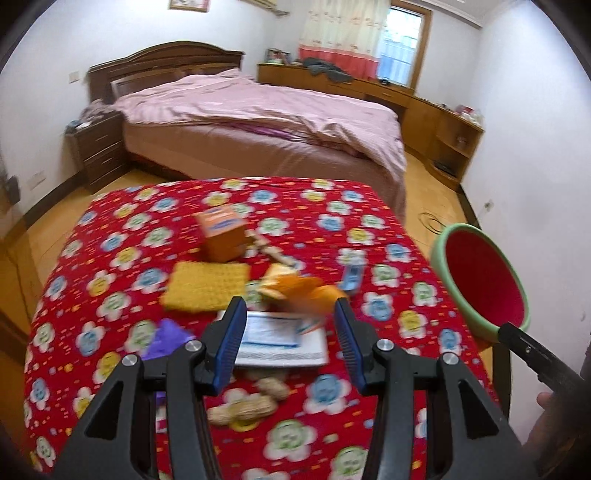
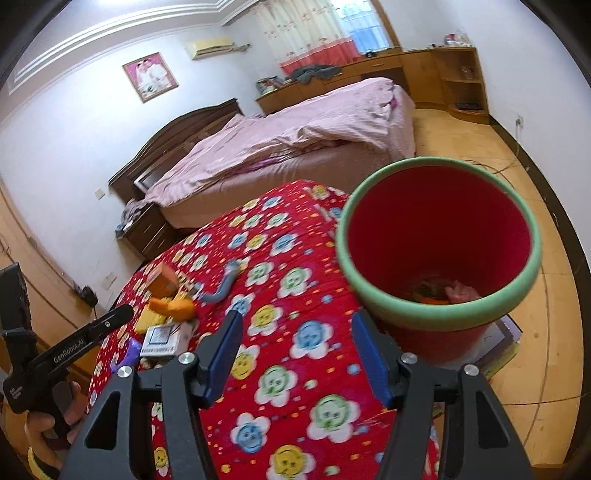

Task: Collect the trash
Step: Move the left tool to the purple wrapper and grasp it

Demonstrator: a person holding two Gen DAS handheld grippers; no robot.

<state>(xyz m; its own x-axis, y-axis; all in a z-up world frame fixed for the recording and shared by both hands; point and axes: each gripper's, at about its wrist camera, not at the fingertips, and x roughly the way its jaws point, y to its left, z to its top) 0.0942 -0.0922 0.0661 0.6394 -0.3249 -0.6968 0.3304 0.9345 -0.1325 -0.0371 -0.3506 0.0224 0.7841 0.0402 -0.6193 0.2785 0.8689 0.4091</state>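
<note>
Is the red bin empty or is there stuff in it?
Not empty. The right wrist view looks down into the bin and shows a little trash at the bottom, mostly bare red wall above.

Motion blur smears the orange peel point(image 1: 306, 291); the bin's point(image 2: 439, 236) contents look like scraps, perhaps.

A double bed point(image 1: 258, 122) with a dark wooden headboard point(image 1: 166, 61) stands against the far wall, covered by a rumpled pink quilt point(image 2: 295, 140). A dark nightstand point(image 1: 98, 155) sits just beside its head. Low wooden cabinets point(image 1: 369, 88) run under the window, ending in open corner shelves point(image 2: 461, 81); dark clothing point(image 1: 325, 68) lies heaped on top. A cream and red curtain point(image 1: 340, 33) hangs at the window. A framed photograph point(image 2: 150, 75) and an air conditioner point(image 2: 210, 48) are mounted on the wall. A thin cable point(image 2: 491, 168) trails across the wooden floor point(image 2: 546, 362).
</note>
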